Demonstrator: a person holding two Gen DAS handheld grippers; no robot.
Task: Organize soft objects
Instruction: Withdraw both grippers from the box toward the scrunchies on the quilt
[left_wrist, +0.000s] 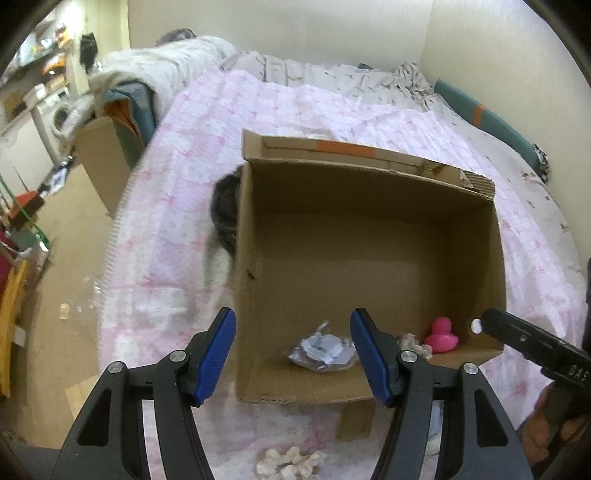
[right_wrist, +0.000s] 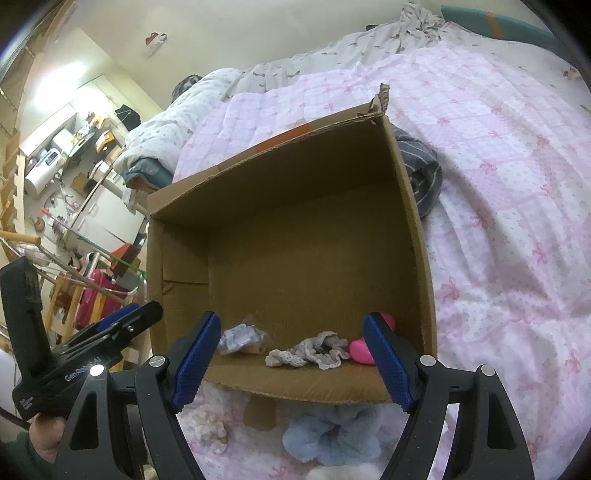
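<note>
An open cardboard box (left_wrist: 369, 236) (right_wrist: 295, 229) stands on the pink quilted bed. Inside, near its front wall, lie a small clear-wrapped packet (left_wrist: 321, 349) (right_wrist: 240, 338), a beige lace scrunchie (right_wrist: 306, 350) (left_wrist: 412, 343) and a pink rubber duck (left_wrist: 441, 334) (right_wrist: 360, 349). My left gripper (left_wrist: 293, 356) is open and empty above the box's front left corner. My right gripper (right_wrist: 291, 358) is open and empty above the box's front edge. In front of the box lie a cream scrunchie (left_wrist: 291, 461) (right_wrist: 210, 430) and a light blue scrunchie (right_wrist: 332, 434).
A dark striped cloth (right_wrist: 424, 177) (left_wrist: 227, 210) lies against the box's far side. A folded duvet (left_wrist: 166, 70) and a white floral sheet sit at the bed's head. The floor with furniture and clutter (left_wrist: 33, 206) is to the left.
</note>
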